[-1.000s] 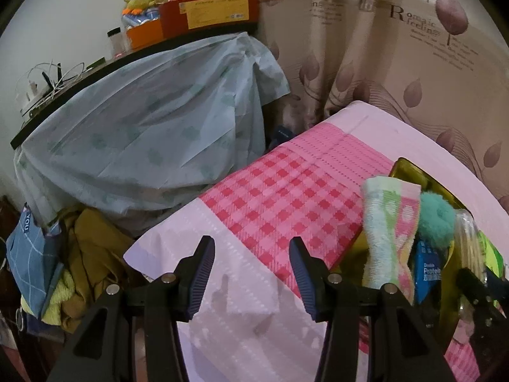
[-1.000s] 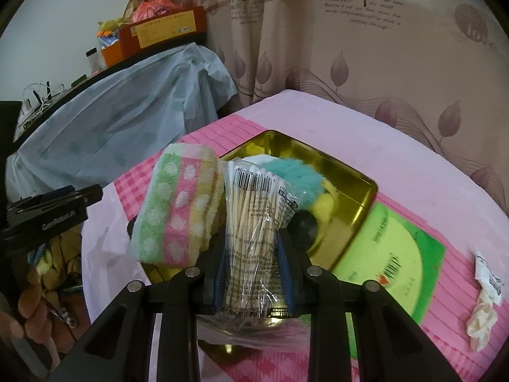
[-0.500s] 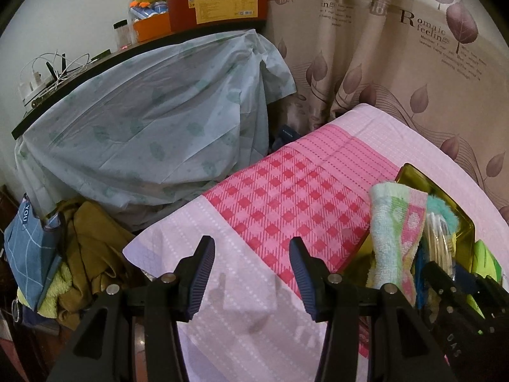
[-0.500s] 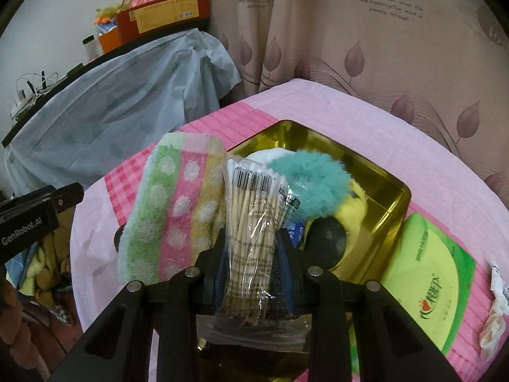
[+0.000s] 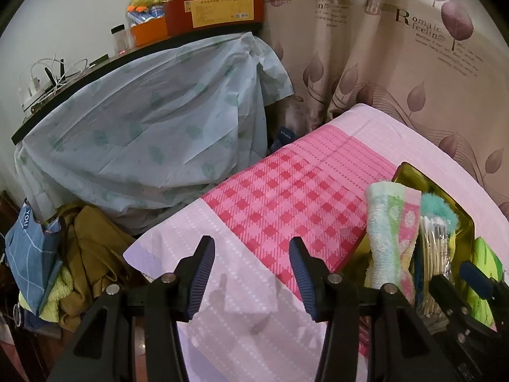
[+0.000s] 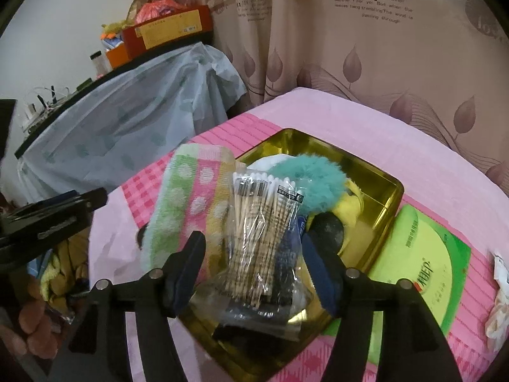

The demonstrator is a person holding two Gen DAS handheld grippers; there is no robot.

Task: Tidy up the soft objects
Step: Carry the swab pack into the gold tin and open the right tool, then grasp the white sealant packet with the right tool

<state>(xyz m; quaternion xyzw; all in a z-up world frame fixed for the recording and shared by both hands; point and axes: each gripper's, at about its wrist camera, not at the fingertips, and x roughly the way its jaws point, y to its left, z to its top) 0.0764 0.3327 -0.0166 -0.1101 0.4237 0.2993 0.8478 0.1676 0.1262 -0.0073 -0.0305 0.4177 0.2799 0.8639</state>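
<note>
right wrist view: the right gripper (image 6: 253,250) hangs over the near corner of a shallow gold metal tin (image 6: 393,199) — its jaws have just been opening, and a clear plastic packet of cotton swabs (image 6: 261,226) stands between them, the blue pads apart from it on both sides.
left gripper (image 5: 251,275): jaws apart, nothing between them, over the pale pink near end of the bedspread (image 5: 222,286).
tin: sits on the pink checked bedspread, near its right side.
tin contents: a rolled towel striped green, pink and yellow with white dots (image 6: 187,200) leans over the tin's left rim; a teal fluffy puff (image 6: 307,176) lies behind the swabs; beneath it a yellow soft item (image 6: 348,208) and a dark round object (image 6: 329,227).
beside the tin: a round green and yellow packet (image 6: 420,254) lies flat just off its right rim; a crumpled white wrapper (image 6: 499,299) lies further right, near the bedspread's edge.
left wrist view: the towel, puff and swabs show at the right edge, with the right gripper's black frame in front.
background: a pale blue sheet (image 5: 143,140) is draped over a dark shelf; behind the bed hangs a beige leaf-print curtain (image 5: 397,63).
</note>
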